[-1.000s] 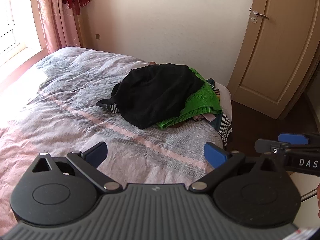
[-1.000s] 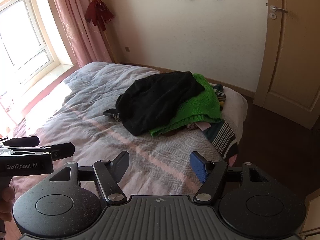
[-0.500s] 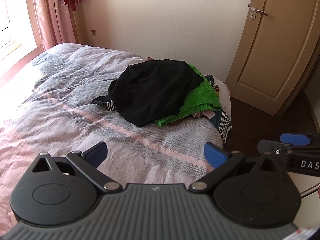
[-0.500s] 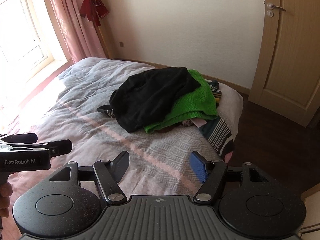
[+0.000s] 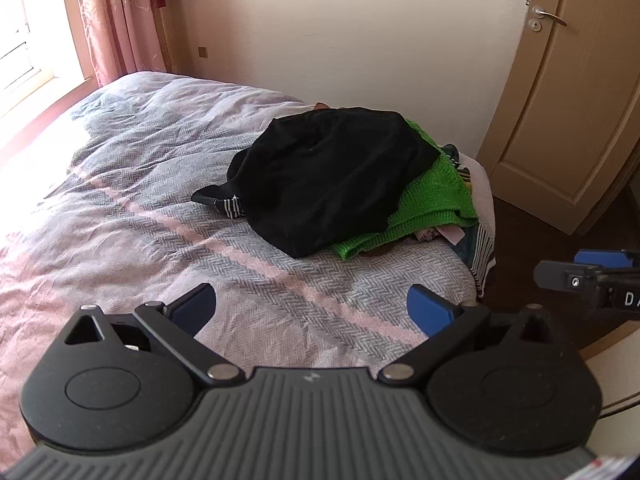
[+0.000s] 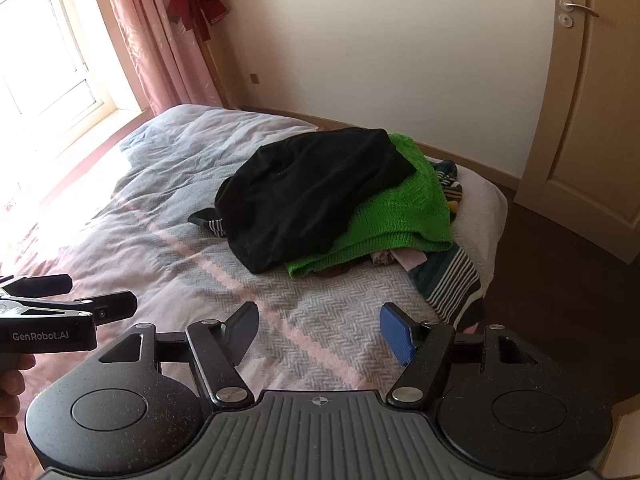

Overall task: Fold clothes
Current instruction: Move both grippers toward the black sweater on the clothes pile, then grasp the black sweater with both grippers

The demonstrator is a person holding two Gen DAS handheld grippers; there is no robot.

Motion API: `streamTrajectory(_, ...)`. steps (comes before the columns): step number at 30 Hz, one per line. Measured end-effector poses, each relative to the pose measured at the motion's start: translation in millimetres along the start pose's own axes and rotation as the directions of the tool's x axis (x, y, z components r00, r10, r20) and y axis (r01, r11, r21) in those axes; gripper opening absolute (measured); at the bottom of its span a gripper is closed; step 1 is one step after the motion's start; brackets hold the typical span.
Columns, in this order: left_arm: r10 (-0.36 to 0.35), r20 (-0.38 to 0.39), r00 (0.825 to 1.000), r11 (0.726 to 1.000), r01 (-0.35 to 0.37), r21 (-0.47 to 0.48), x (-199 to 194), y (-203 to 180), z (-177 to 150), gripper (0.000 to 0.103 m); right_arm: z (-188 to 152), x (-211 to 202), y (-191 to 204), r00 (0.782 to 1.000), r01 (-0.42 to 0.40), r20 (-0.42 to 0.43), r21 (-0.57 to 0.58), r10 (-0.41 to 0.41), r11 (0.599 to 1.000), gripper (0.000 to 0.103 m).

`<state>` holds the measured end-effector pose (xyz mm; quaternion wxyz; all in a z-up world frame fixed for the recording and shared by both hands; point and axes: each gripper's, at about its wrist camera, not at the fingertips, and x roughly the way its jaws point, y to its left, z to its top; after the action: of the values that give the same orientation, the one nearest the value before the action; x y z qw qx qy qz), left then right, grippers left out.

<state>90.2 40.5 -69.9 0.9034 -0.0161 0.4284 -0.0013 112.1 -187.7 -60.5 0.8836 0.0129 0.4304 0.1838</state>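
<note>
My left claw (image 5: 312, 308) hangs above the near part of the bed (image 5: 120, 184), its blue-padded fingers spread wide with nothing between them. My right claw (image 6: 320, 332) hangs over the same stretch of grey-and-pink herringbone cover, also gaping wide and empty. In the left wrist view the right claw's tip pokes in at 3 o'clock; in the right wrist view the left claw shows at 9 o'clock, with part of my hand (image 6: 12, 392) gripping its handle at the frame's edge.

The clothes sit in one heap well apart from both claws, toward 12 o'clock in each view, near the far right corner of the bed. A black garment (image 5: 332, 176) lies on top, draped over a bright green knitted sweater (image 5: 436, 196) that sticks out at its 4 o'clock side. A small black piece with white stripes (image 5: 224, 204) peeks from under the black garment at its 9 o'clock edge. Beneath the green knit lie a pinkish scrap (image 6: 400, 258) and a dark striped cloth (image 6: 452, 284) that hangs over the edge of the bed.

A pale wall, a wooden door (image 6: 592, 100) at 2 o'clock and pink curtains (image 6: 160, 40) at 10 o'clock frame the room.
</note>
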Motion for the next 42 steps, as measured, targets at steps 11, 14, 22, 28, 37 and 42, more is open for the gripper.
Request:
streamTrajectory(11,0.02,-0.046,0.999,0.996,-0.024,-0.087,137.5,-4.4,36.4,0.082,64.8,132.2,-64.2,0.996,-0.071,-0.06,-0.022,0.07,0.997,0.064)
streamTrajectory(14,0.014,-0.049,0.999,0.993,-0.02,-0.116,179.1,-6.5,47.0,0.08,83.4,165.9,-78.7,0.995,-0.087,-0.061,-0.037,0.084,0.996,0.064)
streamTrajectory(22,0.03,-0.077,0.997,0.986,-0.042,-0.161,273.5,-3.9,56.6,0.084,126.5,246.5,-102.2,0.989,-0.117,-0.093,-0.012,0.115,0.993,0.064)
streamTrajectory(28,0.02,-0.1,0.995,0.985,-0.037,-0.17,323.4,1.1,53.4,0.088,145.5,297.2,-105.2,0.991,-0.088,-0.102,-0.019,0.086,0.996,0.064)
streamTrajectory(37,-0.116,-0.148,0.982,0.968,0.078,-0.239,370.7,1.1,59.2,0.051,149.5,333.1,-88.0,0.997,-0.062,-0.063,-0.163,0.053,0.985,0.022)
streamTrajectory(42,-0.105,-0.112,0.988,0.977,0.081,-0.198,349.8,-3.5,73.7,0.006,158.3,307.0,-77.0,0.996,-0.084,-0.007,-0.195,0.084,0.977,0.01)
